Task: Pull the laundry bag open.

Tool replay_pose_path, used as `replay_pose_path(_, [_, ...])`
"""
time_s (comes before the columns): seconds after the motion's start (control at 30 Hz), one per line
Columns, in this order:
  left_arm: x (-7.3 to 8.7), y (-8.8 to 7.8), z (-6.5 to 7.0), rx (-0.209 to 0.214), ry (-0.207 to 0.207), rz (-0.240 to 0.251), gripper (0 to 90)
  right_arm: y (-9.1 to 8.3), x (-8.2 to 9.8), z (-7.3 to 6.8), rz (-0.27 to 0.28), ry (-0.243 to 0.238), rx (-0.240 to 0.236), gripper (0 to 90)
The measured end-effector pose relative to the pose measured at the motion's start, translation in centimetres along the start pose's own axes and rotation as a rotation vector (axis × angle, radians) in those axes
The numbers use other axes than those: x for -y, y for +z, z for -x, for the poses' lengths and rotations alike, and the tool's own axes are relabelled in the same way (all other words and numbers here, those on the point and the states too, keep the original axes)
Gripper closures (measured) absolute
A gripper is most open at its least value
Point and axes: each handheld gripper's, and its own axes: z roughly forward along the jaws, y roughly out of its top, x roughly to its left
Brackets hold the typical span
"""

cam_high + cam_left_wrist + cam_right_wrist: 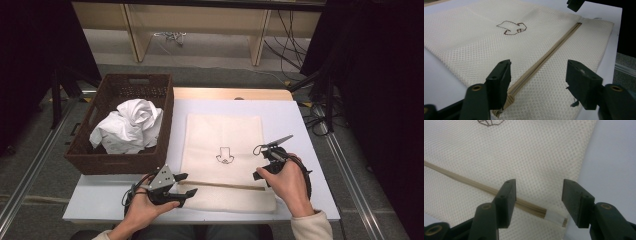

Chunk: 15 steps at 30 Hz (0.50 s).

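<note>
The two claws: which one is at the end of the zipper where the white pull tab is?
The right claw, at the mesh bag's right edge; the white pull tab lies between its open jaws. The left claw is at the opposite end.

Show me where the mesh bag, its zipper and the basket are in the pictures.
mesh bag [222,132], high view, plain upper middle of the cloth
zipper [554,51], left gripper view, middle of the tan strip
basket [120,164], high view, front wall
</note>
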Motion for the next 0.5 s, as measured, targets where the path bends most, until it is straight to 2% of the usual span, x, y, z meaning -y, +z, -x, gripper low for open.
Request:
replay_pose_path(0.03, [0.0, 0.0, 0.0, 0.000, 0.000, 0.000, 32.1, 0.0, 0.0, 0.0, 0.000, 0.000, 0.000, 44.9])
replay_pose_path(0.07, [0.1, -0.1, 0.0, -0.004, -0.004, 0.003, 32.1, 0.1, -0.2, 0.0, 0.012, -0.028, -0.006, 43.6])
replay_pose_path(0.1, [0.1, -0.1, 0.0, -0.005, -0.020, 0.012, 29.4, -0.1, -0.3, -0.4, 0.002, 0.006, -0.011, 42.5])
replay_pose_path(0.13, [0.2, -0.2, 0.0, -0.012, -0.029, 0.014, 27.3, 0.1, -0.3, -0.3, 0.006, -0.011, -0.022, 41.7])
replay_pose_path(0.17, [0.1, -0.3, -0.1, -0.015, -0.011, 0.016, 25.3, 0.1, -0.4, -0.4, -0.017, -0.006, -0.030, 41.5])
replay_pose_path(0.2, [0.2, -0.3, 0.0, -0.023, -0.052, 0.023, 23.9, 0.2, -0.4, -0.4, -0.013, -0.008, -0.022, 41.4])
replay_pose_path(0.27, [0.2, -0.3, -0.1, -0.029, -0.046, 0.032, 21.6, 0.2, -0.6, -0.6, -0.039, 0.017, -0.038, 40.8])
replay_pose_path(0.3, [0.1, -0.4, -0.3, -0.033, -0.019, 0.030, 21.0, 0.3, -0.6, -0.7, -0.033, 0.006, -0.039, 40.6])
replay_pose_path(0.33, [0.1, -0.5, -0.2, -0.042, -0.040, 0.029, 20.4, 0.6, -0.8, -0.7, -0.013, -0.025, -0.035, 40.1])
replay_pose_path(0.4, [0.1, -0.5, -0.2, -0.048, -0.052, 0.031, 20.2, 0.6, -0.9, -0.8, -0.013, -0.039, -0.038, 40.1])
replay_pose_path(0.43, [0.1, -0.6, -0.3, -0.049, -0.029, 0.031, 19.7, 0.6, -1.0, -0.9, -0.006, -0.045, -0.051, 40.0])
replay_pose_path(0.47, [0.1, -0.6, -0.4, -0.050, -0.024, 0.032, 19.7, 0.6, -1.1, -1.0, 0.000, -0.057, -0.045, 40.0])
replay_pose_path(0.5, [0.1, -0.6, -0.4, -0.050, -0.026, 0.031, 19.7, 0.4, -1.1, -1.4, -0.023, -0.023, -0.048, 40.1])
